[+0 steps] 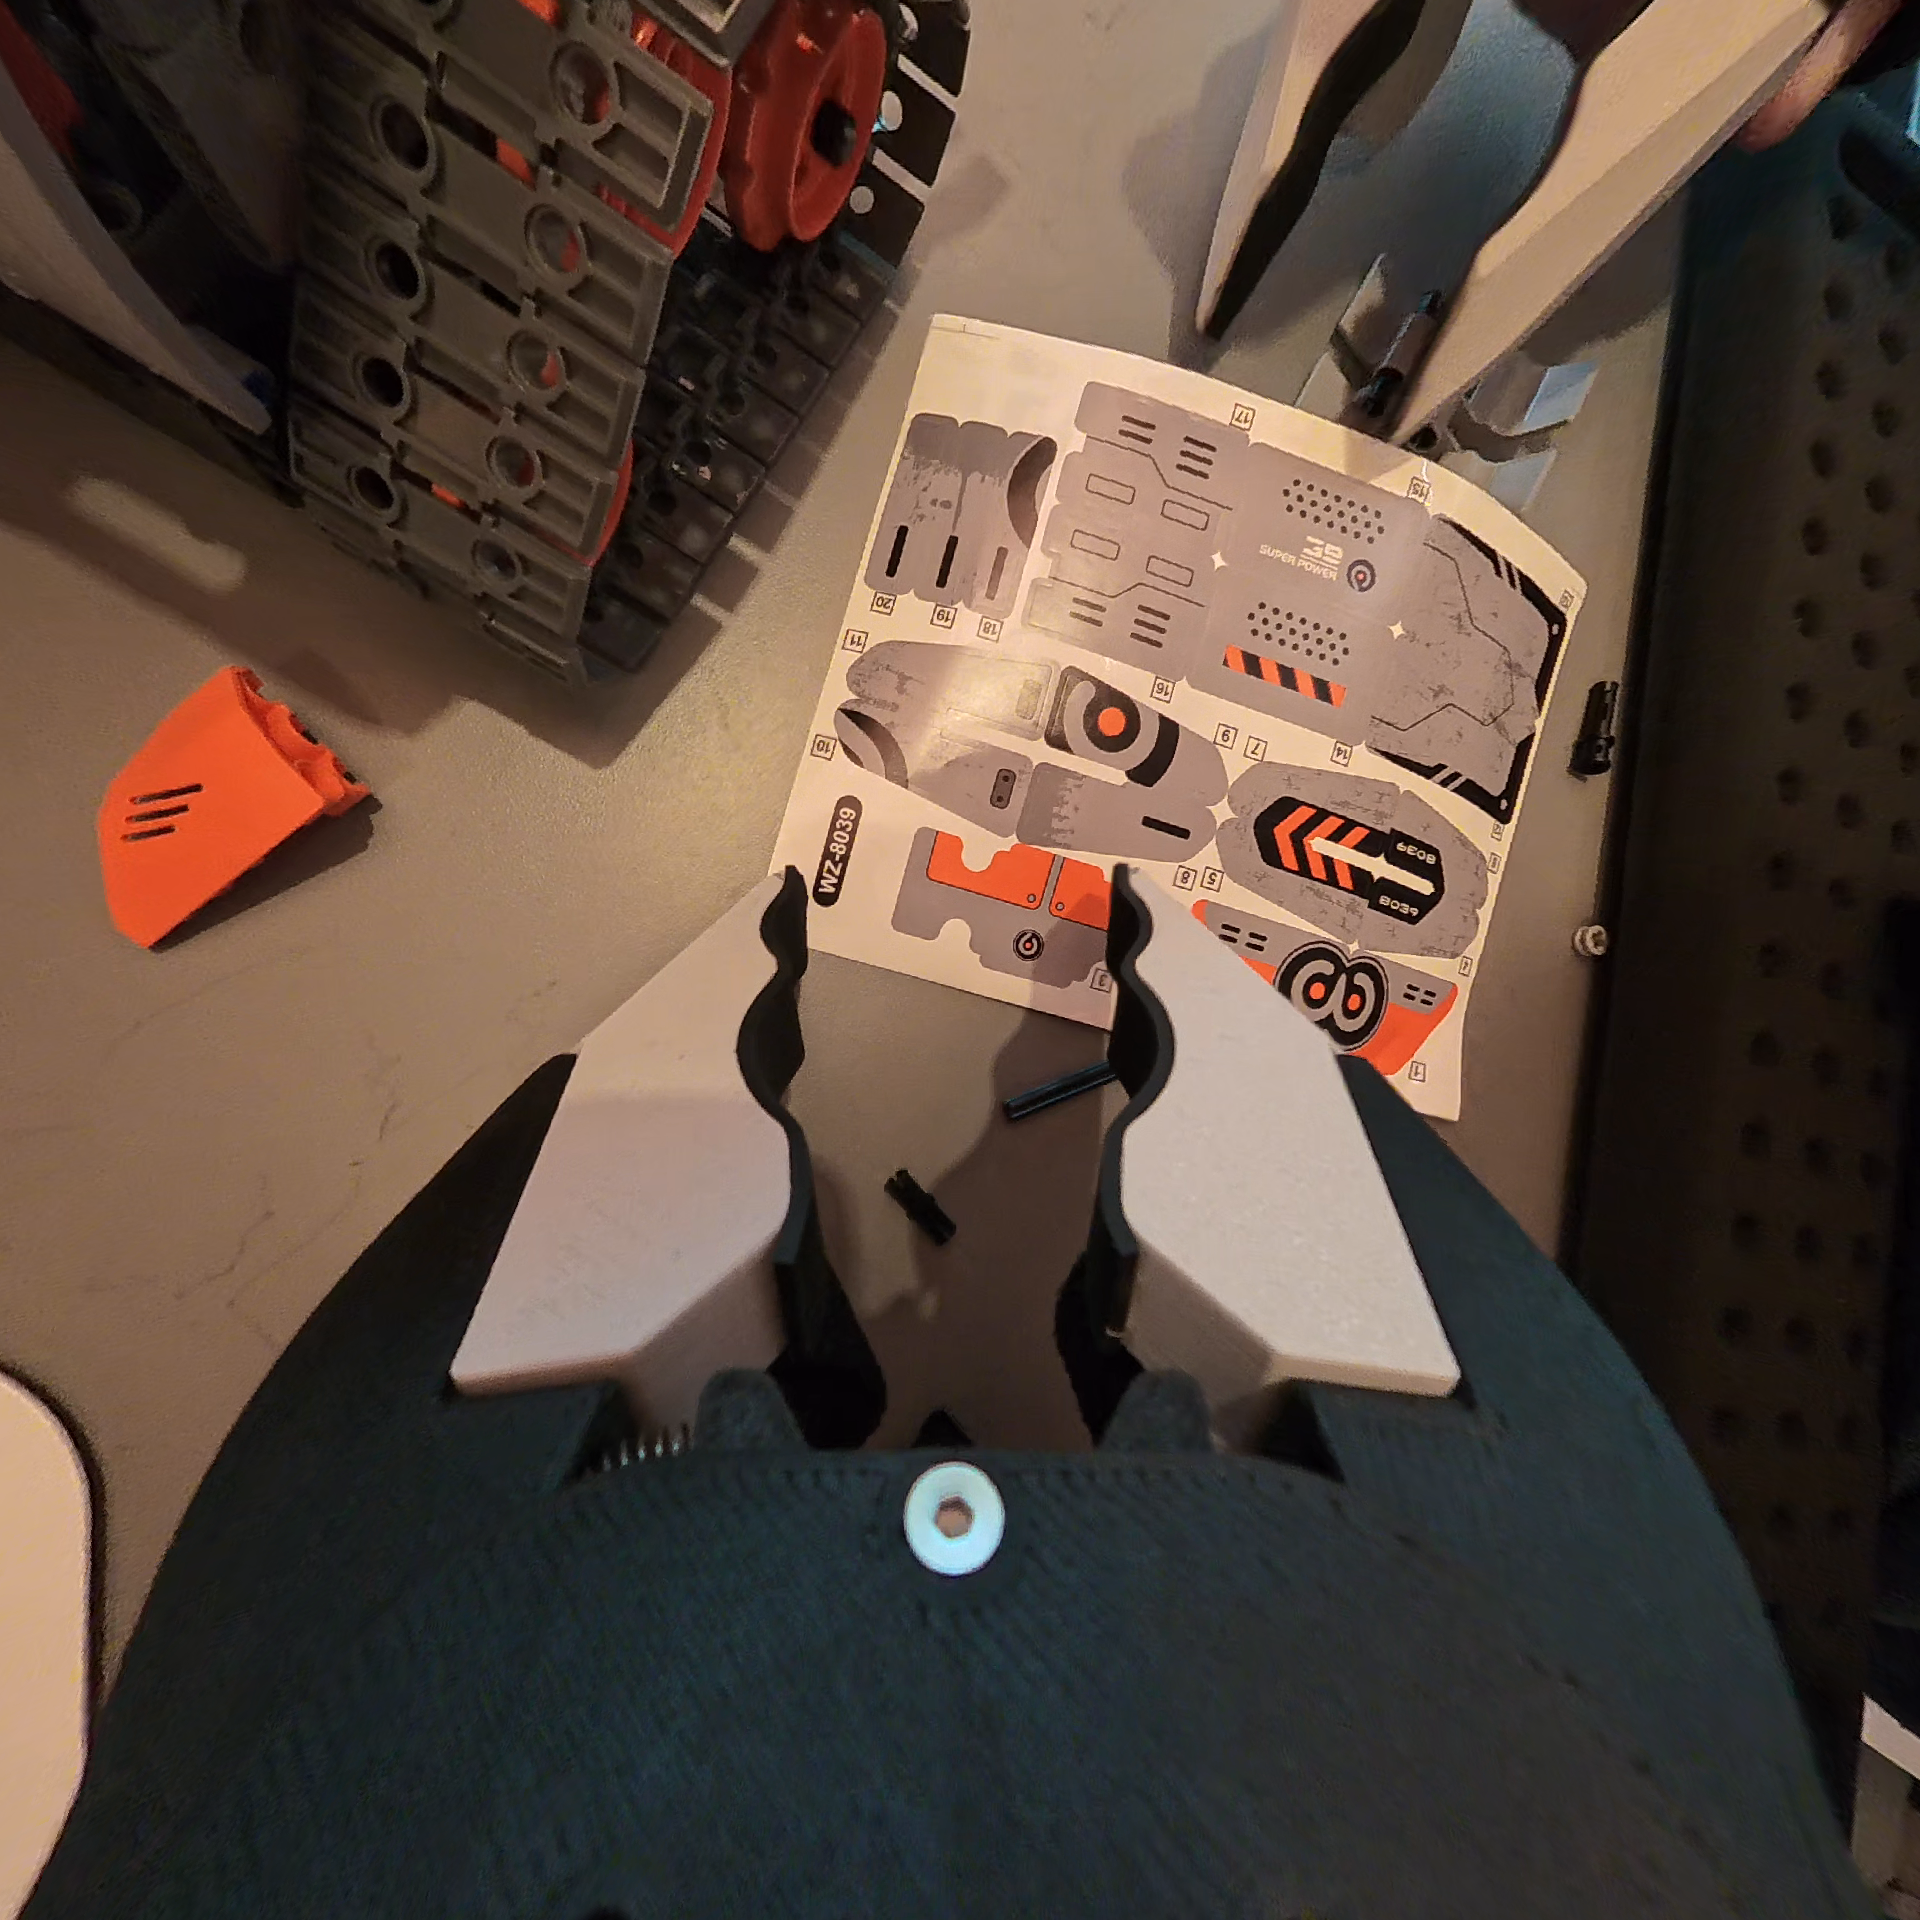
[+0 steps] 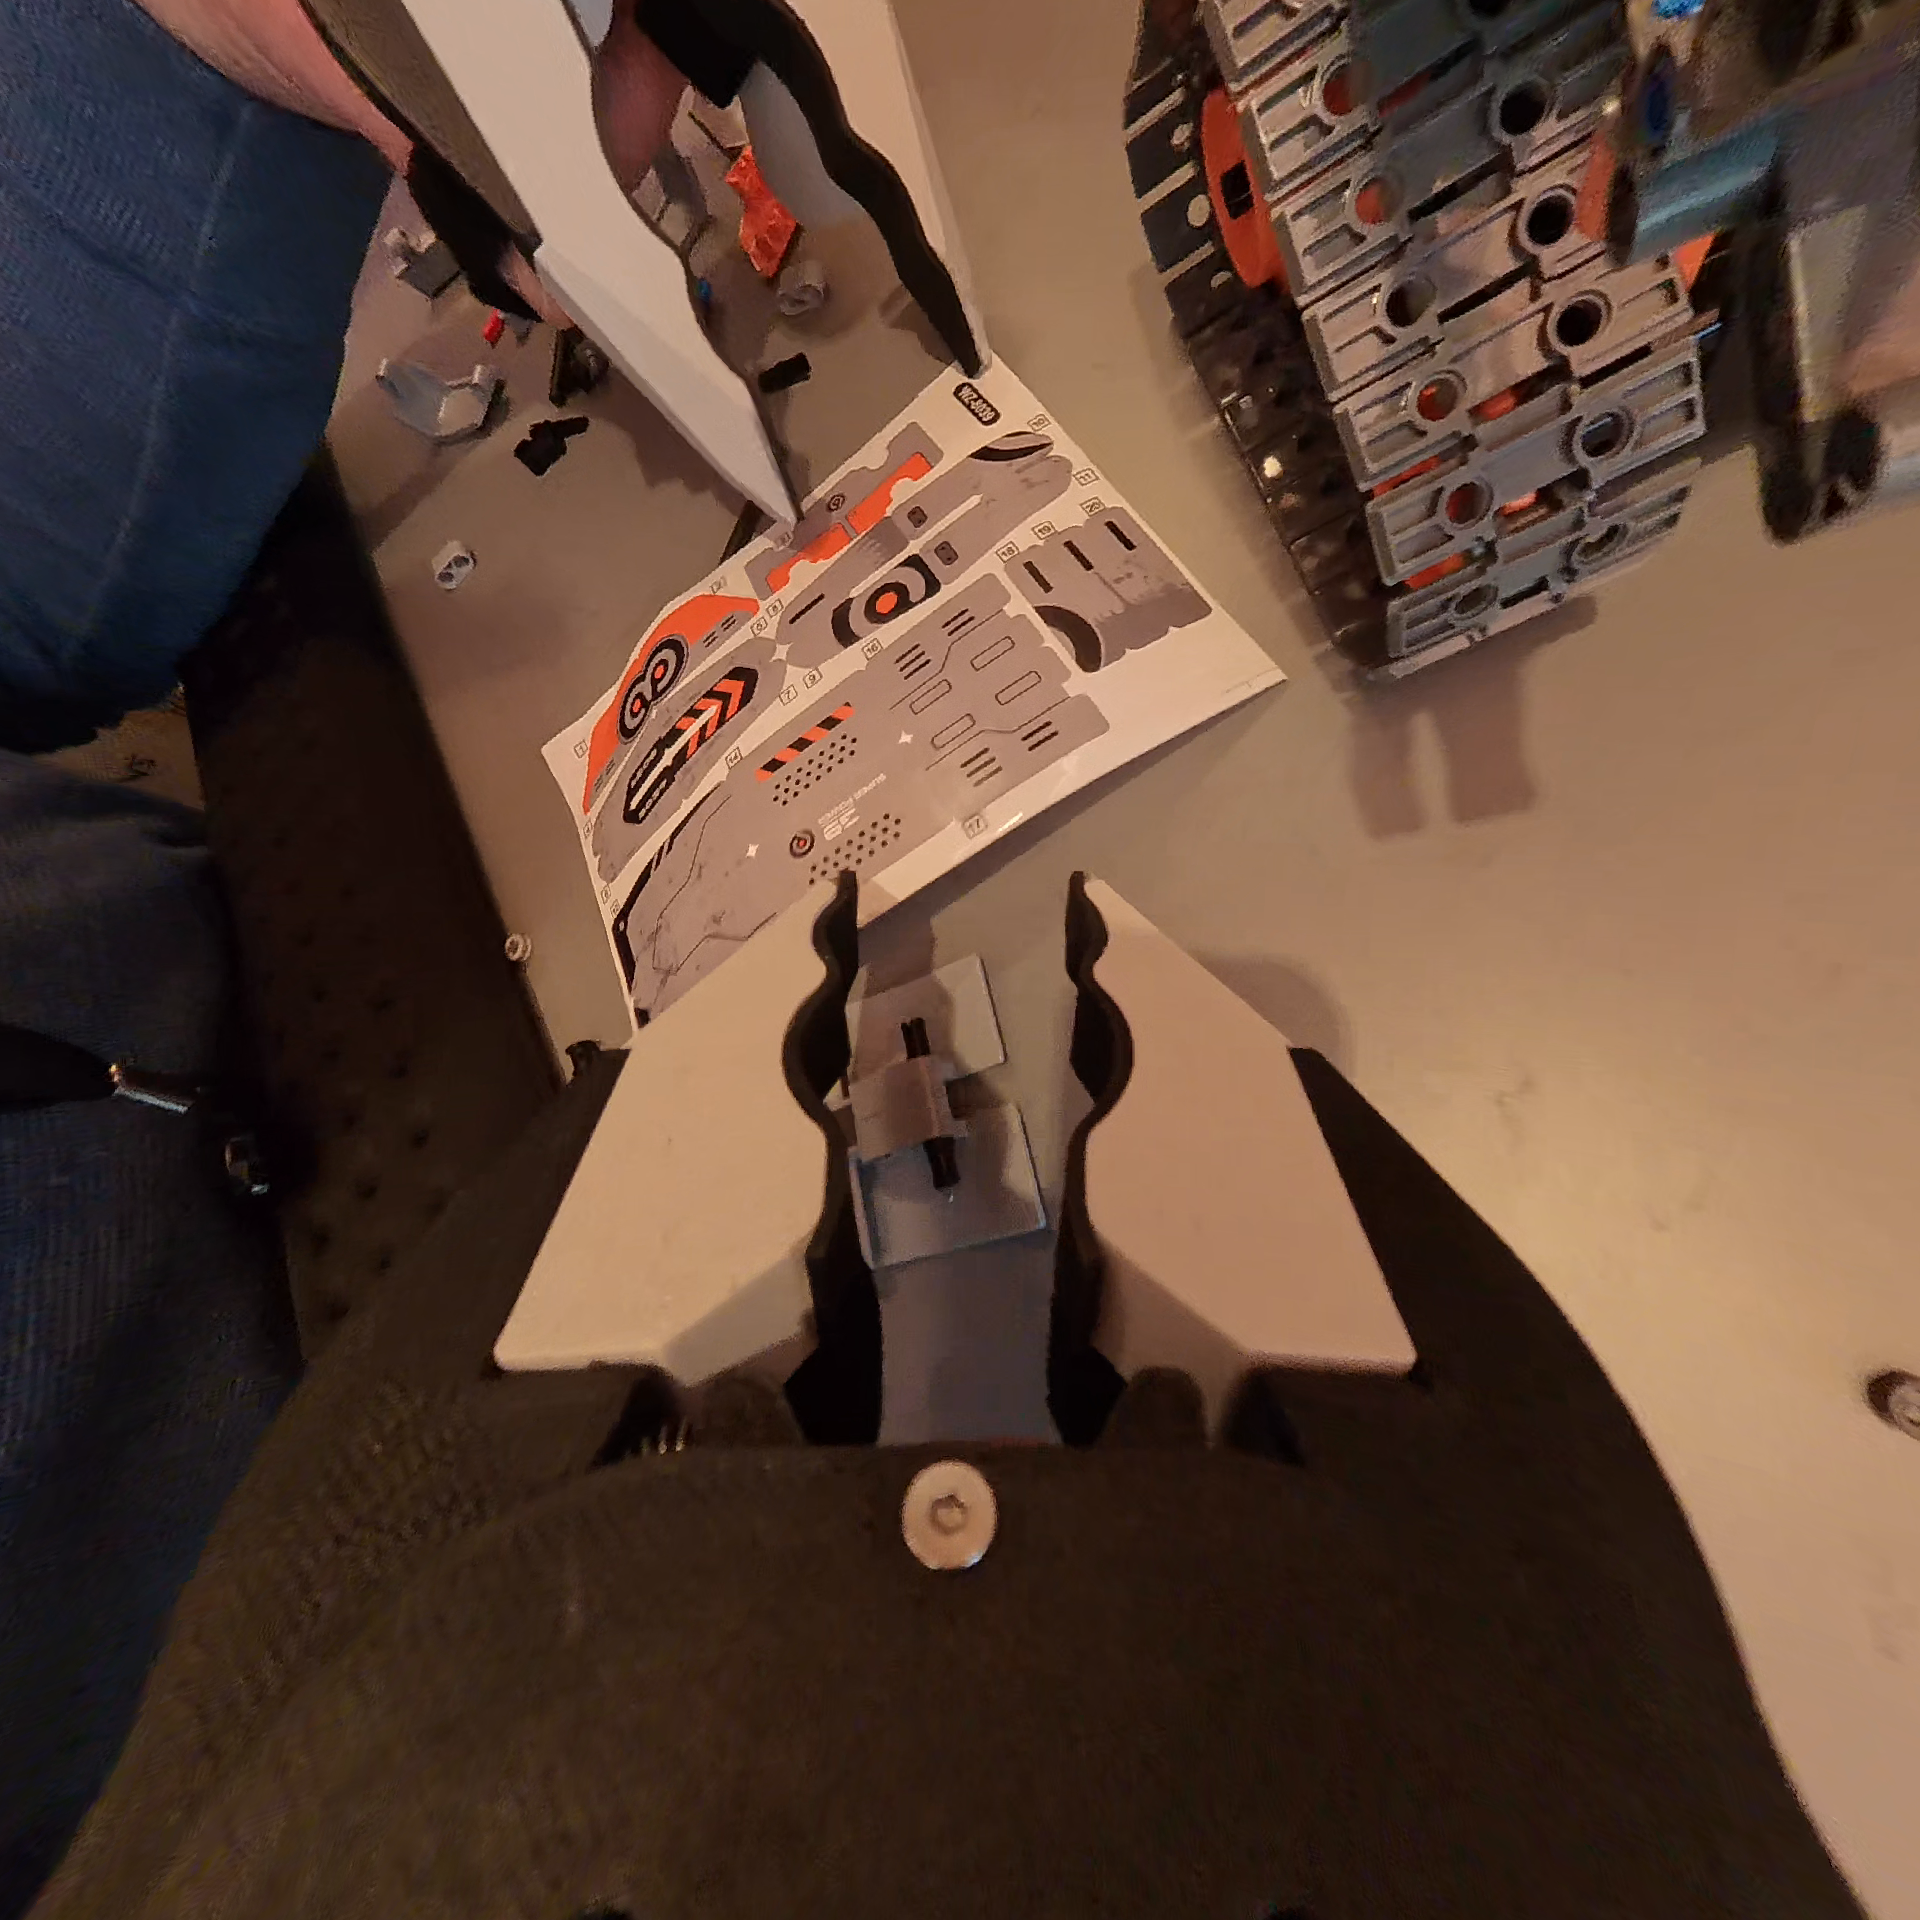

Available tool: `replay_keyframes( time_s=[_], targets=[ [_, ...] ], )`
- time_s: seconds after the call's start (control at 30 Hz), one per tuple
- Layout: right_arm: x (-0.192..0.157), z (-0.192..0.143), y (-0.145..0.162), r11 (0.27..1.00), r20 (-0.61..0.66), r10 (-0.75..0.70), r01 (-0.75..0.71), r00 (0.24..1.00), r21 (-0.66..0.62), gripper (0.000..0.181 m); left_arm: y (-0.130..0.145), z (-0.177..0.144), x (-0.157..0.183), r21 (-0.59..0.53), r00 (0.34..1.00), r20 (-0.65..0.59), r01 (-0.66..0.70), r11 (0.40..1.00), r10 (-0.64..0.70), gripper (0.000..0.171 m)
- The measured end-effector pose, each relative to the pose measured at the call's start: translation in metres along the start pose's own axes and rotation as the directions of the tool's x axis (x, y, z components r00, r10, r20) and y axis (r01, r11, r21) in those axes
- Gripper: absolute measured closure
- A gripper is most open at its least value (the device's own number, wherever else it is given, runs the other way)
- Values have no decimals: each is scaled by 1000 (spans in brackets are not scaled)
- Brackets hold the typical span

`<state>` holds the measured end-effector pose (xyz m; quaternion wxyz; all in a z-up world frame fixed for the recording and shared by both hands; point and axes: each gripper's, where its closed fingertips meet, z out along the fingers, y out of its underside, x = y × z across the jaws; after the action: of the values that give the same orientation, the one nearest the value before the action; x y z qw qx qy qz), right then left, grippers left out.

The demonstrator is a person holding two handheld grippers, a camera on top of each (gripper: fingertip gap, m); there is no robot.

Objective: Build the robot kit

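Left gripper [image 1: 956,883]: jaws spread wide and empty — tips hover over the lower edge of the sticker sheet [image 1: 1174,665], mid-frame in the left wrist view.
Between its fingers: a thin black axle [image 1: 1055,1091] and a short black pin [image 1: 920,1205] lie loose on the grey table [image 1: 468,1091], neither touched.
Right gripper [image 2: 961,883]: jaws parted and gripping nothing — a small grey hinged part with a black pin [image 2: 925,1112] lies on the table between them, at centre frame.
Sticker sheet state: stickers appear all in place on the backing, none visibly peeled.
Tracked model [image 1: 468,312]: grey-and-orange tread assembly at upper left of the left view, upper right of the right view, well apart from both grippers.
Orange panel [image 1: 208,800]: loose at left of the left view, with black slot marks.
Other loose pieces [image 2: 447,395]: scattered at upper left of the right view.
Progress, judged: the model looks partly built, with parts unattached.
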<state>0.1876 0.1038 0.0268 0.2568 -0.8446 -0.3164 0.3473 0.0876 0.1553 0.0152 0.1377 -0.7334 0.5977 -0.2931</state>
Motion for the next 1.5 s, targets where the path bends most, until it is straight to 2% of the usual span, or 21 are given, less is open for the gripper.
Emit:
replay_keyframes(
  time_s=[0.17,0.23,0.5,0.7,0.77,0.9,1.0,1.07,1.17,1.27,1.4,1.5],
  targets=[
    [-7,12,-4,999,12,-31,31,999,6,169,-2,1,1,12,1000,-6,0,1000,0,116],
    [-8,12,-10,998,24,-21,20,999,51,180,-2,1,2,16,1000,-13,2,1000,-2,116],
    [-22,0,-28,982,67,-109,96,992,165,181,-2,-1,4,24,999,-34,4,1000,-3,115],
    [-41,-18,-41,940,59,-285,267,957,210,181,-12,-10,4,100,998,-59,15,995,-9,107],
    [-52,-29,-51,898,56,-383,358,922,256,181,-20,-14,11,154,990,-134,55,987,-34,104],
    [-57,-53,-73,844,4,-431,401,903,355,181,-26,-21,22,214,948,-303,164,963,-94,102],
    [-65,-69,-82,811,11,-434,385,901,441,181,-37,-22,44,250,897,-436,196,948,-70,103],
    [-69,-76,-84,789,7,-431,373,902,487,181,-48,-21,61,282,849,-528,207,937,-29,113],
    [-59,-79,-81,801,2,-368,316,930,509,181,-60,-24,83,327,788,-614,204,923,43,139],
    [-49,-79,-74,815,8,-311,263,950,516,181,-70,-31,95,374,744,-662,214,902,98,150],
    [-31,-79,-67,836,-12,-219,194,976,514,181,-83,-46,98,452,702,-696,266,851,150,167],
    [-22,-77,-63,847,-26,-166,156,986,509,181,-86,-45,94,481,721,-674,264,836,160,171]
  ],
)
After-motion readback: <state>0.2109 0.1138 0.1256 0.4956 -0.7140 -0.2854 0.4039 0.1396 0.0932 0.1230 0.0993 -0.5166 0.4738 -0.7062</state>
